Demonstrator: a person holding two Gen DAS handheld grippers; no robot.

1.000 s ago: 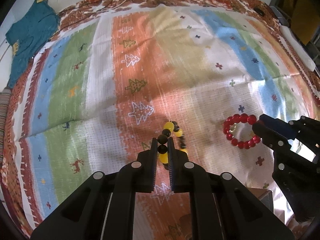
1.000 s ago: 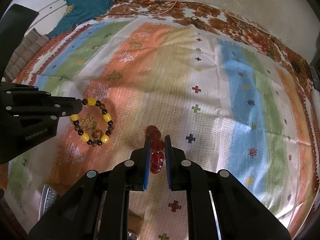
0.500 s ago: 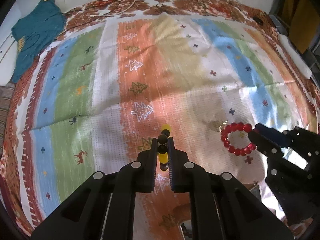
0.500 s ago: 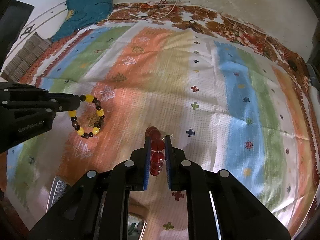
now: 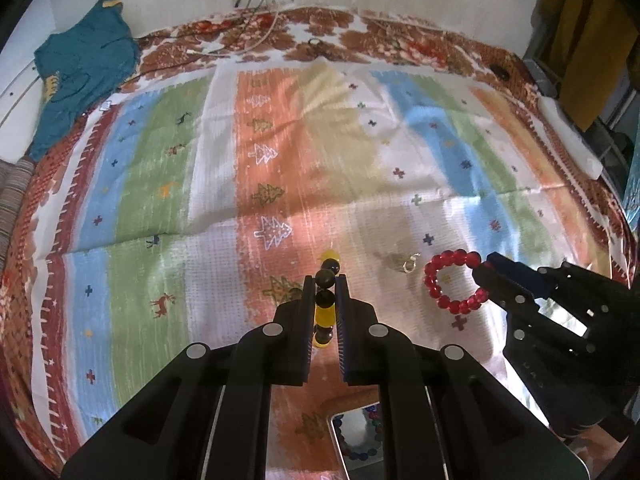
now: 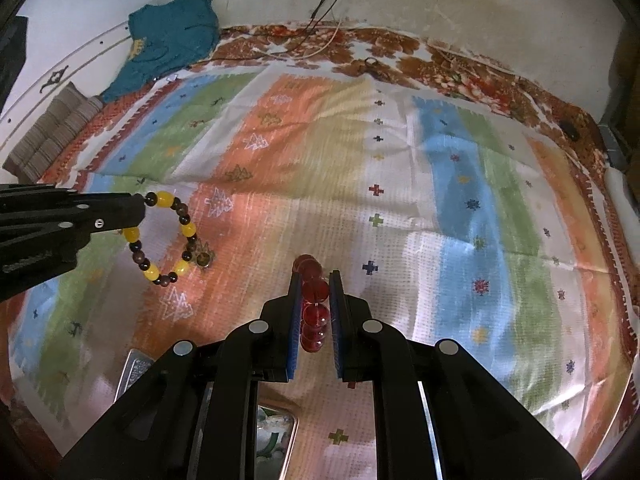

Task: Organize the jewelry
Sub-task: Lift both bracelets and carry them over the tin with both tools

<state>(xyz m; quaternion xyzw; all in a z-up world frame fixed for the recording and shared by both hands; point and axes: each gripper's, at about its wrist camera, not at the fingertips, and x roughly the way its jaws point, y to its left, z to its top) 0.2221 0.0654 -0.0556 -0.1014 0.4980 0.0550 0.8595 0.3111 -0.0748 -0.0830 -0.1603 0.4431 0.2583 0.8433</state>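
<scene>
My left gripper (image 5: 325, 280) is shut on a yellow and black bead bracelet (image 5: 325, 300) and holds it above the striped cloth (image 5: 280, 140). In the right wrist view that bracelet (image 6: 188, 229) hangs from the left gripper (image 6: 140, 210) at the left. My right gripper (image 6: 315, 280) is shut on a red bead bracelet (image 6: 314, 292) and holds it above the cloth. In the left wrist view the red bracelet (image 5: 434, 284) hangs as a ring from the right gripper (image 5: 486, 268).
A small silver piece (image 5: 410, 264) lies on the cloth between the two grippers. A mirrored tray with beads (image 5: 356, 436) sits at the near edge, also low in the right wrist view (image 6: 276, 436). A teal garment (image 5: 80, 68) lies at the far left.
Both grippers have risen with their bracelets, which now hang clear of the cloth. The mirrored tray has come into view below them.
</scene>
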